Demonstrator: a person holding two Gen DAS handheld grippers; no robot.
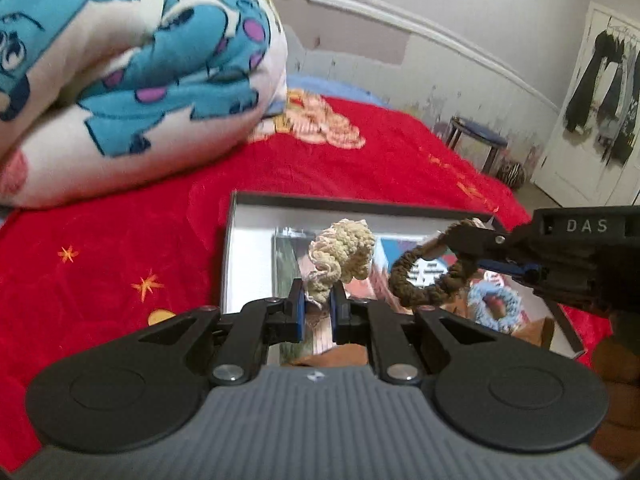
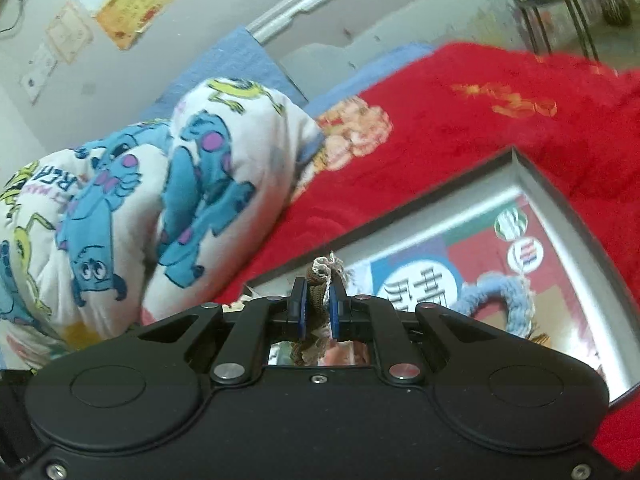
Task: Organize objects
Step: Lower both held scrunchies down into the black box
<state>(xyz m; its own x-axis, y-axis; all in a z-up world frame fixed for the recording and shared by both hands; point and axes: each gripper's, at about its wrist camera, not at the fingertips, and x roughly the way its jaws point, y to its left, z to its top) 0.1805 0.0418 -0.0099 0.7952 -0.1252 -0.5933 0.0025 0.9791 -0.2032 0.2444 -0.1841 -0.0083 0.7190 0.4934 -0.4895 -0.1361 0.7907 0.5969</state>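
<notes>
A shallow box with a dark rim lies on the red blanket. My left gripper is shut on a cream knitted scrunchie, held above the box. From the right, my right gripper comes in, shut on a brown scrunchie that hangs as a loop over the box. In the right wrist view the right gripper pinches the brown scrunchie between its blue pads. A light blue scrunchie lies inside the box, seen also as the light blue scrunchie.
A rolled white quilt with blue cartoon monsters lies on the bed to the left of the box. A blue stool stands past the bed's far corner. Clothes hang on a white door. Printed cards line the box floor.
</notes>
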